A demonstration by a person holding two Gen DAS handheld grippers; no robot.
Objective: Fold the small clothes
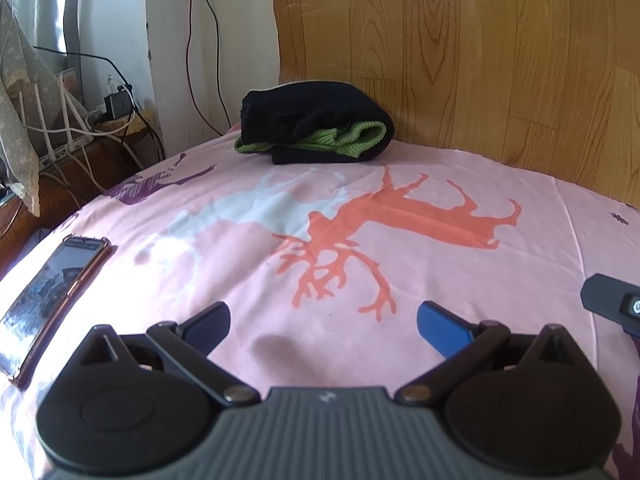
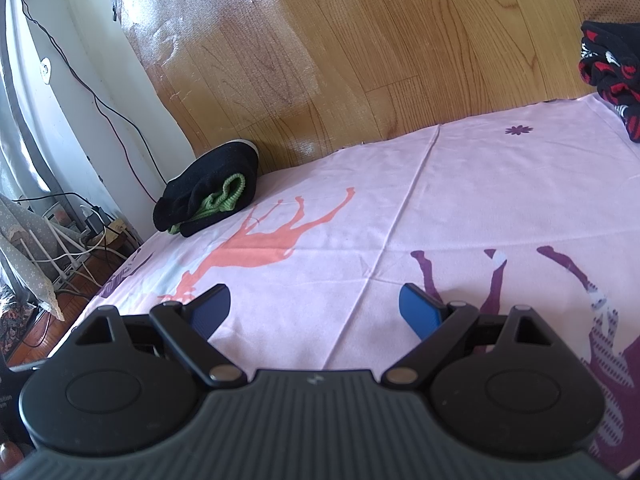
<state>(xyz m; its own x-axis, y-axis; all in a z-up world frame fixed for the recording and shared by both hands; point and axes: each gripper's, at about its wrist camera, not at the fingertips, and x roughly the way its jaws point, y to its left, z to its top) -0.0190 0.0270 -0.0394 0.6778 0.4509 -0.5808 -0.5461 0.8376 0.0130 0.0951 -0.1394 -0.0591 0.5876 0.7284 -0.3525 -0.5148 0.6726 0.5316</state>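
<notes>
we see the right gripper [image 2: 314, 312] w/ blue fingers [image 2: 418, 312] spread wide, nothing btwn them, low over the pink bed sheet [image 2: 460, 200] w/ deer prints. far left, near the bed's back edge, a folded black garment [image 2: 208, 196] w/ green ribbed trim lies by the wood-grain panel [image 2: 380, 40]. at the far right edge sits a black-and-red garment [image 2: 614, 76], well apart from the folded one. cables [image 2: 92, 248] lie in a tangle lower left.
</notes>
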